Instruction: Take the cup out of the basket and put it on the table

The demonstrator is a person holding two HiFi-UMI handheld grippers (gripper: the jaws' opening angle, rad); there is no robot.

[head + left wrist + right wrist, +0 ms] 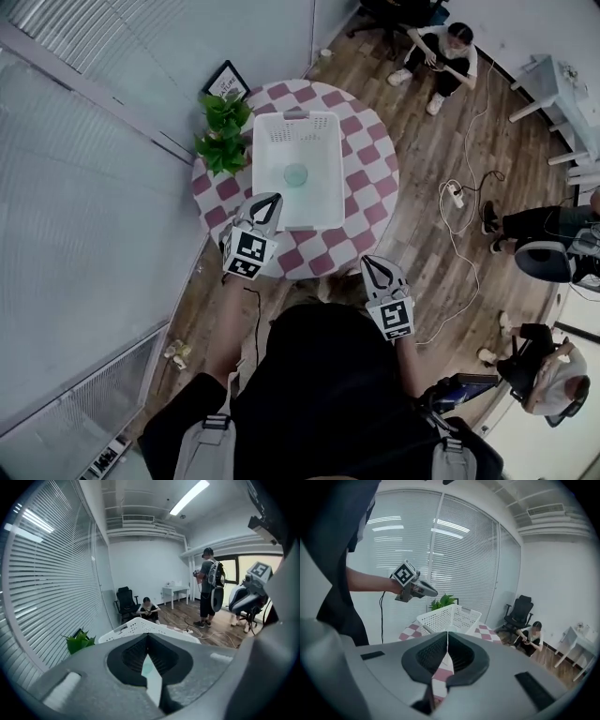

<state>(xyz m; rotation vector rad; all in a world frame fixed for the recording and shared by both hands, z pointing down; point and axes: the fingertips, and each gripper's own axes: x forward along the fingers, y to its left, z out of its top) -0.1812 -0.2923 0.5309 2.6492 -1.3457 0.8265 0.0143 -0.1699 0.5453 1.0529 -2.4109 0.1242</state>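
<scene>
On the round checkered table stands a white perforated basket. A pale, see-through cup sits upright on its floor. My left gripper hovers at the basket's near left corner, jaws shut and empty. My right gripper hangs off the table's near edge, right of the basket, also shut and empty. The left gripper view looks over the basket's rim. The right gripper view shows the basket ahead, with the left gripper above its left side.
A potted plant stands on the table against the basket's left side, with a framed picture behind it. Window blinds run along the left. A person sits on the floor beyond the table; a power strip and cable lie to its right.
</scene>
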